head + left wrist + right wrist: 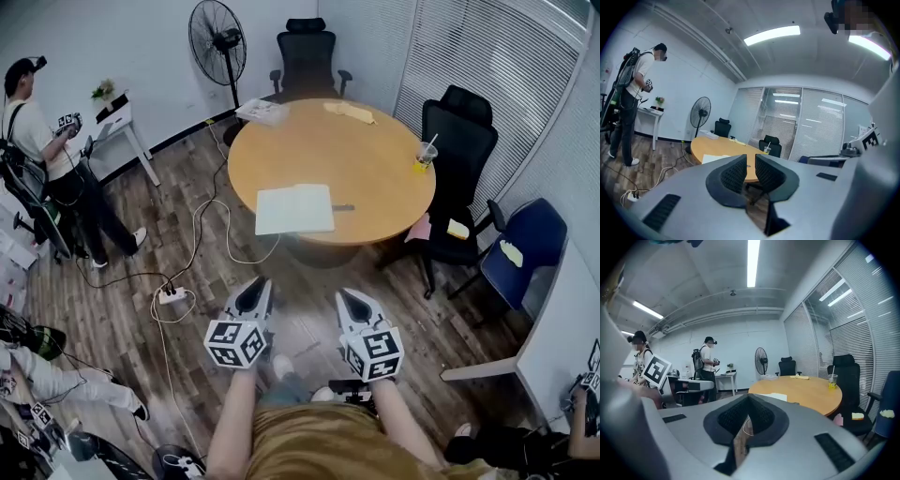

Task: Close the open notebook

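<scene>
Standing well back from the round orange-brown wooden table, the person holds the left gripper narrowly parted and the right gripper closed, both empty, so reaching the open white paper notebook by the table's near edge likely comes next.

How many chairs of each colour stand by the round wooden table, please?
Black chairs: 2
Blue chair: 1
Total: 3
</scene>
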A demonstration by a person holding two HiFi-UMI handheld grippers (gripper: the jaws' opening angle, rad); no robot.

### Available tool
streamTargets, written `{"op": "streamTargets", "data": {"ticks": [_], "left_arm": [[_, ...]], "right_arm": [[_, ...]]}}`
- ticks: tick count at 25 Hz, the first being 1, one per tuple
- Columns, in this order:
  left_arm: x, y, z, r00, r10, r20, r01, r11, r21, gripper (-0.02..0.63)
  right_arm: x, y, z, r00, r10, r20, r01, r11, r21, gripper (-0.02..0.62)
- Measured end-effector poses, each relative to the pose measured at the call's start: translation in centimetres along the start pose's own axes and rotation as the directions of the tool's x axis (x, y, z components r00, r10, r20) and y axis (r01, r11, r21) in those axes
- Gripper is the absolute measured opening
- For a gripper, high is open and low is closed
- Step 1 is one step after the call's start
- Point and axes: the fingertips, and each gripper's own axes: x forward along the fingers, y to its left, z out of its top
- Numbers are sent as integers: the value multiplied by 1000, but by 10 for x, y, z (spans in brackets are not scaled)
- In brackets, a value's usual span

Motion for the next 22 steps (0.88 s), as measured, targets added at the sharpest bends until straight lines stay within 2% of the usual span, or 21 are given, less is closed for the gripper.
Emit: {"op": "streamTargets", "data": {"ticks": [5, 11, 14, 22], "left_arm": [[-2, -2, 0, 1000, 8, -1, -8, 1000, -6, 75], [-13, -6, -4, 1000, 22, 8, -22, 1000, -12, 75], [-13, -6, -13, 1000, 25, -14, -26, 1000, -10, 74], [20, 33, -20, 999, 27, -38, -29, 998, -50, 74]], "right_arm": [[-1, 0, -3, 1000, 18, -14, -18, 1000, 23, 11], [-12, -6, -6, 1000, -8, -15, 8, 1000, 27, 11], [-13, -13, -13, 999, -25, -31, 26, 999, 42, 12], [23, -27, -23, 996, -58, -63, 62, 997, 49, 11]]}}
